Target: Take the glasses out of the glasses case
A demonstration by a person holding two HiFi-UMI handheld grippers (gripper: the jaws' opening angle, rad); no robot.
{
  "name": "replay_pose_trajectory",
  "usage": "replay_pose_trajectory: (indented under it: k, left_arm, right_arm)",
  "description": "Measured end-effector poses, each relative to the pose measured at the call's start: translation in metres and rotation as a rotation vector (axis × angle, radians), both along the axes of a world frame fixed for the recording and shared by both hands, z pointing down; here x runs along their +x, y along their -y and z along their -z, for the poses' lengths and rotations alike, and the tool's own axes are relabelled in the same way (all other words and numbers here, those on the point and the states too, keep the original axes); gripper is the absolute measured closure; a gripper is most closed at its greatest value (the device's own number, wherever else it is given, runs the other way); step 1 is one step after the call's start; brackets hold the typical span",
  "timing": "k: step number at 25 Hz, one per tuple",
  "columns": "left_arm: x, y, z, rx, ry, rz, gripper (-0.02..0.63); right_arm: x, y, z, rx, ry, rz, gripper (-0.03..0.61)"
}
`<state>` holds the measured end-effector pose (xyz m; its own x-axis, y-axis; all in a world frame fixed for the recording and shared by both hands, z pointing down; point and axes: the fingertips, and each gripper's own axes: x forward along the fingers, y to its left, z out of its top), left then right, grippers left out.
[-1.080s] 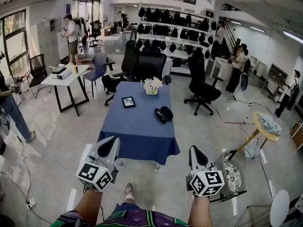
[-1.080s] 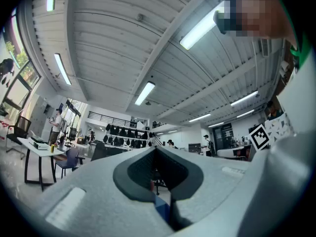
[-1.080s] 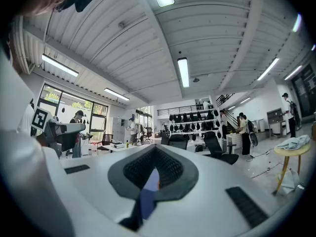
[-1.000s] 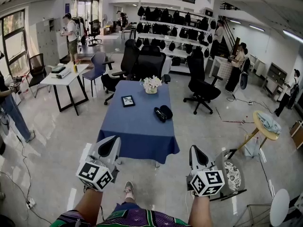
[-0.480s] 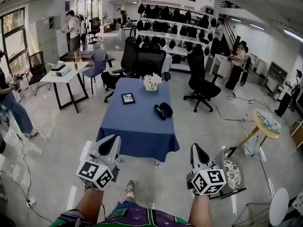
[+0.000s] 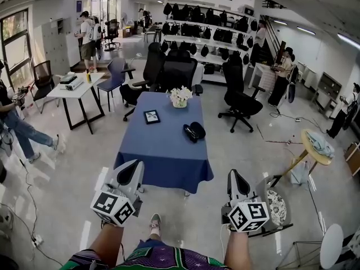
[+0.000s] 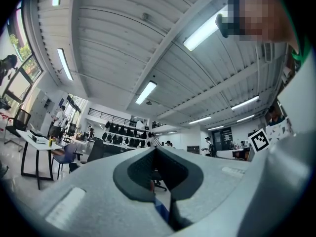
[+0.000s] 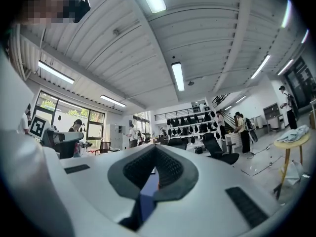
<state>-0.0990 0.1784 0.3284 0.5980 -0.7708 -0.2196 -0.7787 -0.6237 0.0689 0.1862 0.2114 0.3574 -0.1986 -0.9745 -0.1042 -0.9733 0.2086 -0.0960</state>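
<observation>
Black glasses case (image 6: pixel 194 133) sits by the tabletop's (image 6: pixel 163 156) right edge, well ahead; right claw (image 6: pixel 237 183) is nearer, it and left claw (image 6: pixel 130 173) both closed, empty.

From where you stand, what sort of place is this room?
Probably a large open office or workshop hall. Black office chairs stand around, a white desk sits at the left, and long shelves at the back hold rows of black bags.

Ceiling strip lights (image 8: pixel 177 75) shining brightly, daylight coming through windows (image 6: pixel 16 44), glossy floor (image 6: pixel 67 167) throwing back glare, fisheye bending the edges, corners darkening in gripper views, left gripper (image 7: pixel 157 154) blurring near the lens
</observation>
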Motion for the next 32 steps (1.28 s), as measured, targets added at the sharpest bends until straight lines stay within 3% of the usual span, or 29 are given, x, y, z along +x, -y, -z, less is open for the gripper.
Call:
replay_pose_trajectory:
  k: [19,32]
  left_arm:
    - [-0.016,0.08,-0.002,-0.01,0.026,0.061,0.598]
    - [0.0,0.178,0.004,0.023,0.043,-0.009,0.598]
  right_arm:
    - [-0.006,0.094,0.003,-0.012,0.002,0.029,0.578]
    - [0.001,0.185,0.025,0.042,-0.041,-0.013,0.577]
